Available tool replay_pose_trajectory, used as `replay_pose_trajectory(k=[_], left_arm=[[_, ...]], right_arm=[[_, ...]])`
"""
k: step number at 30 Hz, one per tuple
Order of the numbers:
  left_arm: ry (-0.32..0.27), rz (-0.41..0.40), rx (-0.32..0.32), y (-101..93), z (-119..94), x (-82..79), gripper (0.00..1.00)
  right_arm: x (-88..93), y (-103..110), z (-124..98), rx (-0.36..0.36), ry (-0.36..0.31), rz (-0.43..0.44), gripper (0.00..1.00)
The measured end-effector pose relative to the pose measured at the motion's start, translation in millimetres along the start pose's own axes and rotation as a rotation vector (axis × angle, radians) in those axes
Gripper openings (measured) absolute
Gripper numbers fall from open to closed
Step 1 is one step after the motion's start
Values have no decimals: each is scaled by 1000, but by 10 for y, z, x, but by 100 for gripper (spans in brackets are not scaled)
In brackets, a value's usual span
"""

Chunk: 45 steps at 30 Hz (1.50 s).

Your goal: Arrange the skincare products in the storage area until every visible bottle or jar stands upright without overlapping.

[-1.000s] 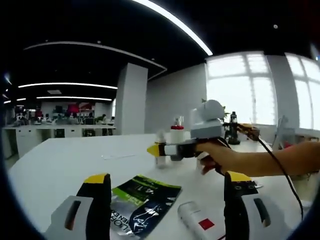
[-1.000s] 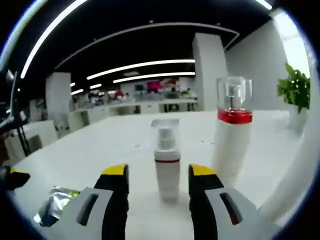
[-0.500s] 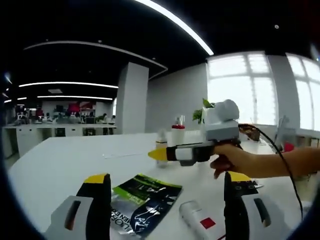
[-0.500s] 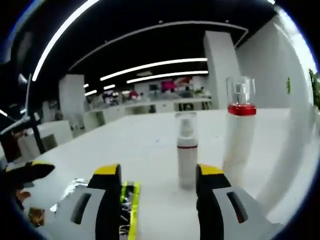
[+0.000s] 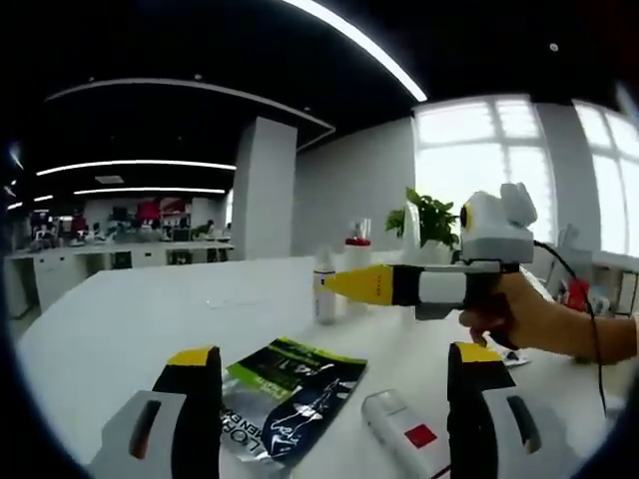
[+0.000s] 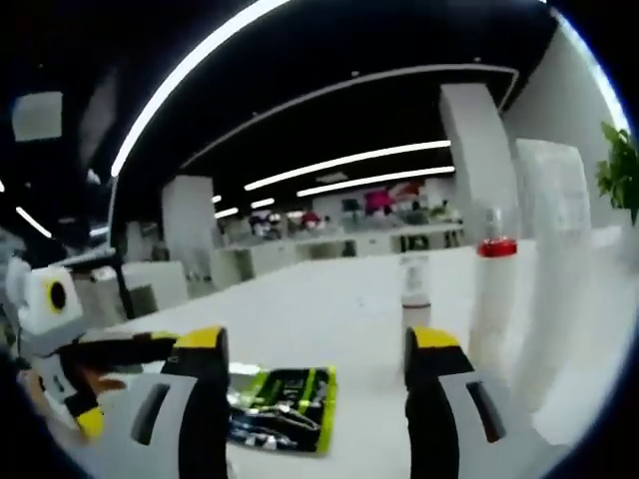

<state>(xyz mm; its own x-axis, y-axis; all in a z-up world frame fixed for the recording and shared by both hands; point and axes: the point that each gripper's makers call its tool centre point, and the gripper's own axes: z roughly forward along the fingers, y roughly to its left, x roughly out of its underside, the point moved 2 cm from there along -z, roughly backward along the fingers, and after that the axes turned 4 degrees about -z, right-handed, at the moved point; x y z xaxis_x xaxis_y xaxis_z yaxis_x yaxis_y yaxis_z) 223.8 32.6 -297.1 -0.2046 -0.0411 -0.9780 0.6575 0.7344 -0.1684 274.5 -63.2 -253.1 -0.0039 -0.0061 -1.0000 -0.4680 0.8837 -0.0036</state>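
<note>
A small white pump bottle [image 5: 324, 289] and a taller white bottle with a red band [image 5: 356, 257] stand upright side by side on the white table [image 5: 120, 309]. A white tube with a red square label [image 5: 404, 444] lies flat near my left gripper [image 5: 329, 364], whose jaws stand open and empty. A hand holds my right gripper [image 5: 349, 282] in the air, just right of the small bottle. In the right gripper view, my right gripper [image 6: 318, 344] is open, well short of the small bottle [image 6: 413, 294] and the red-banded bottle [image 6: 493, 299].
A black and green sachet [image 5: 290, 394] lies flat on the table between the left gripper's jaws, and the same sachet [image 6: 285, 404] lies low in the right gripper view. A potted plant [image 5: 429, 220] stands behind the bottles. Office desks fill the far background.
My right gripper has drawn back from the small pump bottle, which had stood between its jaws. Its view has swung left, bringing in the sachet and the left gripper. The left gripper has not moved.
</note>
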Motion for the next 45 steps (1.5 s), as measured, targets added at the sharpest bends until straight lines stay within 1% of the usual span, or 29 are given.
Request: replay_pose_trajectory(k=[2, 4, 6, 8, 10, 12, 13, 14, 16, 18, 20, 22, 24, 25, 26, 27, 28, 29, 30, 32, 34, 36, 38, 39, 41, 42, 43, 44, 45], left_arm=[[7, -1, 0, -4, -8, 15, 97], [12, -3, 3, -11, -13, 25, 97], [20, 8, 5, -40, -24, 55, 97], [27, 17, 3, -43, -23, 69, 97], [34, 23, 5, -58, -20, 85, 98], [36, 24, 2, -62, -22, 93, 99], [40, 25, 4, -70, -23, 105, 99], [49, 24, 7, -83, -27, 122, 99], [55, 21, 18, -115, -39, 132, 99], [56, 20, 29, -153, -55, 126, 99], [58, 24, 35, -184, -71, 120, 99], [61, 26, 38, -191, -78, 118, 99], [72, 15, 37, -182, -84, 137, 99], [83, 4, 38, -173, -80, 162, 99], [91, -3, 40, -169, -74, 182, 99], [95, -7, 41, -168, -69, 196, 99], [120, -16, 44, -159, -61, 247, 99], [129, -20, 44, -160, -64, 260, 99], [143, -31, 54, -131, -49, 255, 99], [154, -39, 67, -145, -81, 228, 99], [156, -49, 72, -151, -111, 201, 99], [161, -98, 77, -180, -174, 193, 94], [182, -141, 89, -241, -246, 240, 94], [217, -153, 92, -266, -296, 291, 94], [285, -120, 75, -258, -374, 391, 94], [298, -107, 67, -245, -388, 408, 92], [301, -77, 42, -223, -427, 417, 88], [305, -46, 17, -200, -466, 425, 83], [299, -33, 3, -185, -487, 414, 80]], right_arm=[[-25, -5, -47, -2, -7, -16, 74], [-22, 24, -67, -9, -11, -23, 79], [8, -85, -60, -10, -4, -26, 85], [23, -110, -85, -15, 4, -36, 89], [54, -188, -142, -10, 17, -68, 89], [49, -218, -168, -18, 10, -70, 87], [38, -237, -184, -26, 2, -53, 87], [8, -249, -203, -37, -18, -16, 88], [-34, -240, -219, -60, -41, 12, 90], [-86, -210, -227, -88, -63, 26, 94], [-162, -182, -247, -111, -101, 17, 97], [-186, -147, -259, -132, -112, 9, 100], [-181, -133, -268, -122, -94, -52, 100], [-160, -113, -272, -128, -75, -93, 100], [-153, -92, -271, -136, -69, -104, 100], [-151, -80, -269, -139, -67, -103, 100], [-131, -74, -271, -137, -43, -109, 100], [-130, -76, -271, -136, -42, -104, 100], [-129, -81, -276, -136, -40, -86, 100], [-123, -74, -282, -151, -33, -55, 100], [-113, -73, -284, -155, -24, -47, 100], [-109, -70, -285, -155, -14, -45, 100], [-117, -55, -302, -154, -6, -54, 100], [-136, -40, -319, -154, -13, -59, 100], [-173, -73, -277, -158, -26, -55, 100], [-176, -69, -275, -161, -28, -55, 100], [-181, -69, -263, -165, -29, -52, 100], [-169, -60, -246, -167, -21, -56, 100], [-155, -56, -233, -168, -15, -63, 100]])
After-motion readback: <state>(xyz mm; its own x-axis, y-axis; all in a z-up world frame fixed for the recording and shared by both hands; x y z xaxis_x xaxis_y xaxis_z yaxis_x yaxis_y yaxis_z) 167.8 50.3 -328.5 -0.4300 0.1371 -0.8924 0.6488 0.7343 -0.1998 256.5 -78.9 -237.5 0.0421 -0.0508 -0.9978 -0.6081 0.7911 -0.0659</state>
